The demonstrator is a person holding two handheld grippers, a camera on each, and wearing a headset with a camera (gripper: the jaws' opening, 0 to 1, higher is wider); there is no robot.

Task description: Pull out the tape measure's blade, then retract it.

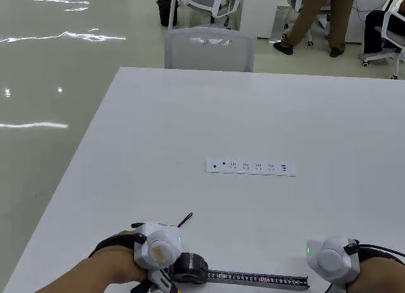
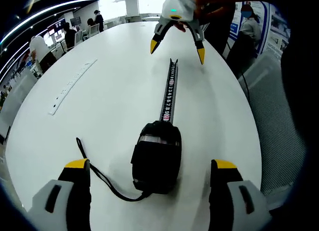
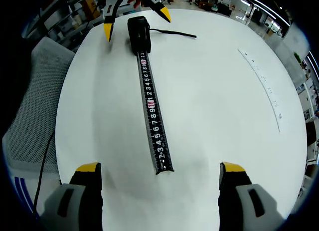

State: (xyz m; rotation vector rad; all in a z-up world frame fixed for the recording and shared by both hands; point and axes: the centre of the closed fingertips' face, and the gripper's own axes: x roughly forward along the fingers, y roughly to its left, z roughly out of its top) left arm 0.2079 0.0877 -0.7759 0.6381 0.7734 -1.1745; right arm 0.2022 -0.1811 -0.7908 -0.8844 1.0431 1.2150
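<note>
A black tape measure case [image 1: 190, 268] [image 2: 157, 156] [image 3: 138, 33] rests on the white table, its blade [image 1: 256, 279] [image 2: 170, 91] [image 3: 152, 116] pulled out flat along the near edge. My left gripper [image 2: 152, 177] [image 1: 163, 281] is open, its yellow-tipped fingers on either side of the case without touching it. My right gripper [image 3: 162, 175] [image 1: 330, 262] is open too, with the blade's end hook [image 3: 164, 169] lying loose between its fingers. A thin black wrist strap [image 2: 97, 176] [image 1: 184, 220] trails from the case.
A white power strip [image 1: 251, 166] [image 3: 264, 84] lies flat mid-table. A grey mesh chair [image 1: 209, 47] stands at the far edge. People and office chairs are beyond, across the glossy floor. The table's near edge is close to both hands.
</note>
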